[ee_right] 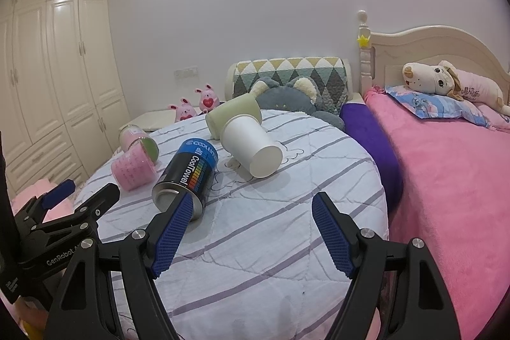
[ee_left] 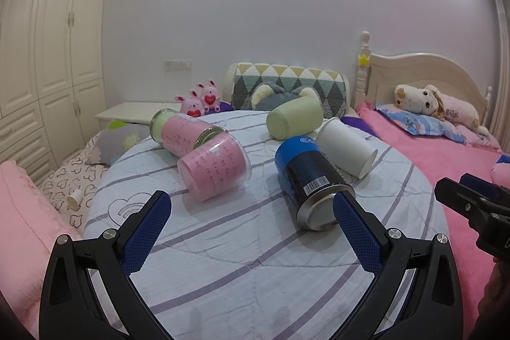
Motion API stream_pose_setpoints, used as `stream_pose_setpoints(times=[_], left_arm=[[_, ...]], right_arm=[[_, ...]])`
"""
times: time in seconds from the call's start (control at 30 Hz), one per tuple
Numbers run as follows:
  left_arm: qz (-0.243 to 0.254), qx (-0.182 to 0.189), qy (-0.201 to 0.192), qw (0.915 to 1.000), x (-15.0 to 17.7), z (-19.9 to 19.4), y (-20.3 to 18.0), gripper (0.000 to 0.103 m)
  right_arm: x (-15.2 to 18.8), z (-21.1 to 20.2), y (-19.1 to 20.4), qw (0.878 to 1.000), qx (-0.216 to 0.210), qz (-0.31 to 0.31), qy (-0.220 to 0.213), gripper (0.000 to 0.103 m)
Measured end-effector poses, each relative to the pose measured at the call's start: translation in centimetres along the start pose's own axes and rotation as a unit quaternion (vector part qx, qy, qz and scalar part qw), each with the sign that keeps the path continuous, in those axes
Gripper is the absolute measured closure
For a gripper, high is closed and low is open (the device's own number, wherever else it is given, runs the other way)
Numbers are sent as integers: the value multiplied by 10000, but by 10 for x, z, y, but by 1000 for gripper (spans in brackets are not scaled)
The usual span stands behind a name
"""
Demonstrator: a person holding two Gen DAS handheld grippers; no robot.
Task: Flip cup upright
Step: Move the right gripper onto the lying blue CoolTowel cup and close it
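On round striped cushion [ee_right: 255, 228]: white cup [ee_right: 251, 148] lying sideways; left gripper [ee_left: 251, 215], right gripper [ee_right: 251, 219] both spread, empty

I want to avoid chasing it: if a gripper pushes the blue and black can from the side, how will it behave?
The blue and black can lies on its side, so it will probably roll. Its metal body looks stiff, perhaps slippery. The quilted cover may slow it.
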State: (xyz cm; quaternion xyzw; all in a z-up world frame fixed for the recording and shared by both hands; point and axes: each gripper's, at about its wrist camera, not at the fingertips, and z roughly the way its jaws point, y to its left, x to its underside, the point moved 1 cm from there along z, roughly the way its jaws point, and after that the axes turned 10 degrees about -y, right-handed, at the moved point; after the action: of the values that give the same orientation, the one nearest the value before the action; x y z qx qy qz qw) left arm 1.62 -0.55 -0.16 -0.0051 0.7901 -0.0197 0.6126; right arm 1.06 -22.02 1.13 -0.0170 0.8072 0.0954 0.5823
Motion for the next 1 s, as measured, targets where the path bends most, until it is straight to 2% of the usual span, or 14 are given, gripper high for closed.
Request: stream_pose_setpoints(times=[0.2, 0.53, 0.87, 1.0], left_arm=[[45, -6, 159, 9999, 3, 8, 1, 0], [72, 75, 652, 9978, 5, 35, 9, 0], [274, 139, 1119, 9932, -8, 63, 26, 0], [202, 230, 1333, 9906, -21, 76, 35, 0]], right_arm=[[0, 10, 1, 9997, 106, -160, 174, 24], [0, 40, 4, 9973, -83, -224, 693, 24], [-15, 81, 21, 9864, -675, -113, 1493, 24], [-25, 95, 30, 9820, -909, -104, 1652, 24]])
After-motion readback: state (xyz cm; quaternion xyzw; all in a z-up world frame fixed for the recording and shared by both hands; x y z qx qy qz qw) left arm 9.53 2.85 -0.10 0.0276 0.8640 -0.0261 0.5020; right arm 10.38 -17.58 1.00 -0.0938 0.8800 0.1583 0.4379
